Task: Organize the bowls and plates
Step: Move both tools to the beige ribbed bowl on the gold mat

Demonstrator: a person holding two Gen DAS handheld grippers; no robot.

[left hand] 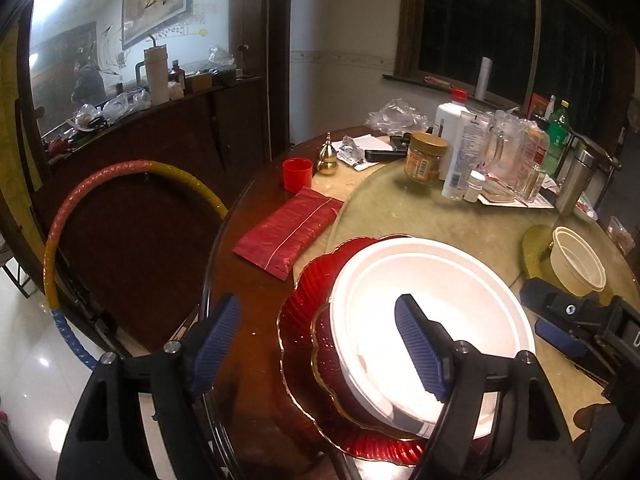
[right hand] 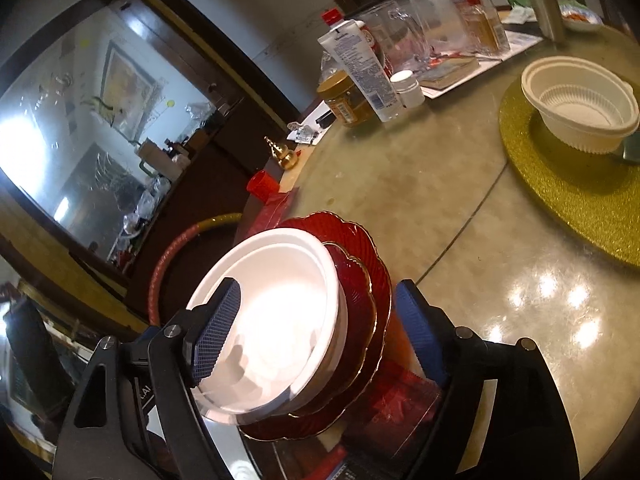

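Observation:
A white bowl (left hand: 432, 304) sits in a small red scalloped plate (left hand: 328, 364), which lies on a larger red scalloped plate (left hand: 304, 304) at the table's near edge. My left gripper (left hand: 320, 344) is open, its jaws straddling the stack's left rim. My right gripper (right hand: 320, 332) is open around the same stack (right hand: 280, 320), one finger over the bowl, the other outside the red plates (right hand: 368, 280). It also shows in the left wrist view (left hand: 560, 316). A second white ribbed bowl (right hand: 580, 108) rests on a gold glitter plate (right hand: 568, 192) farther off.
Bottles, a jar (left hand: 425, 157), glass mugs (left hand: 500, 140) and a steel flask (left hand: 576, 178) crowd the far side of the glass turntable (right hand: 400, 184). A red packet (left hand: 288, 232), red cup (left hand: 297, 174) and gold gourd (left hand: 328, 157) lie left. A hoop-topped chair (left hand: 120, 208) stands beside the table.

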